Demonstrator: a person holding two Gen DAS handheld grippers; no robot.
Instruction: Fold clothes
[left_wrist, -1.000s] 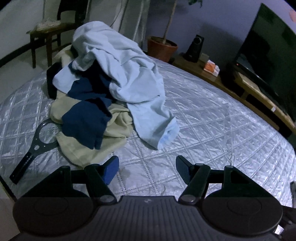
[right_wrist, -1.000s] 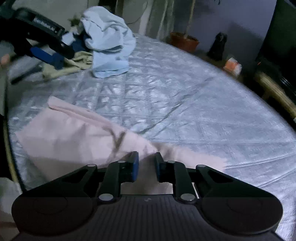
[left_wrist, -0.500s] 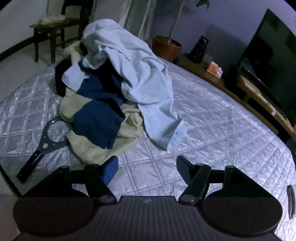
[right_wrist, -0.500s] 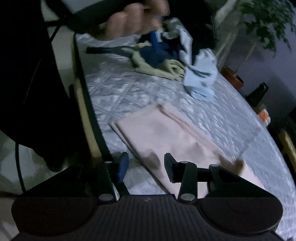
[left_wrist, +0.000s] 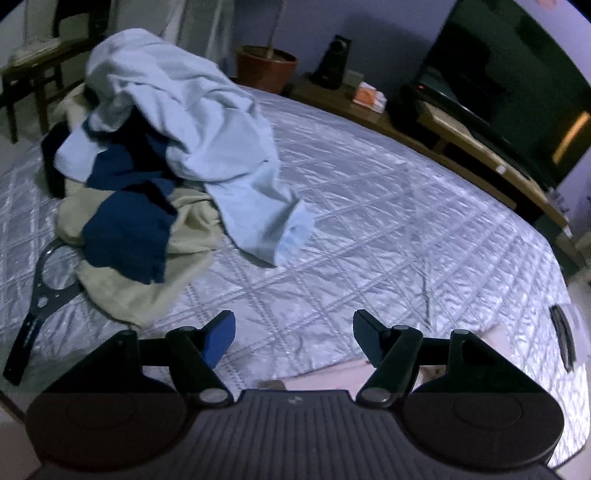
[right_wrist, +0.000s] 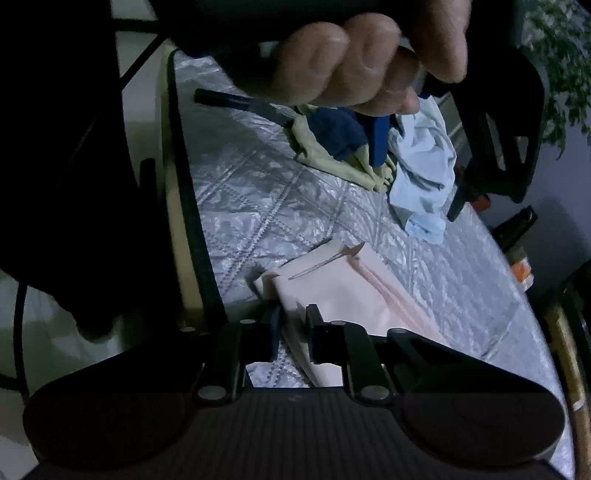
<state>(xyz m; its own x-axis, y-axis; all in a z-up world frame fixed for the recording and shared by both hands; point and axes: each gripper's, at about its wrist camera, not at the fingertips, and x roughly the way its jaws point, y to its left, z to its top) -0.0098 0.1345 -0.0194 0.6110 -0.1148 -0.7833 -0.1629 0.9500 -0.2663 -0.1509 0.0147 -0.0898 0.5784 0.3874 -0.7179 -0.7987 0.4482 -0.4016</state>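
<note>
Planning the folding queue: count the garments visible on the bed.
4, possibly more buried: light blue garment tops the pile, navy garment and beige garment beneath; pink garment in right gripper.

Your right gripper (right_wrist: 293, 325) let go of the pink cloth (right_wrist: 343, 291), swung to its near corner by the bed edge and has narrowed onto it again; your left gripper (left_wrist: 293, 334) drifted right, jaws wide apart

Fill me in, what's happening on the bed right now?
A person is folding laundry on the quilted bed with a gripper in each hand. The right gripper is closed on the edge of a partly folded pink garment near the bed's edge. The left gripper is open and empty, facing the unfolded pile of light blue, navy and beige clothes.
</note>
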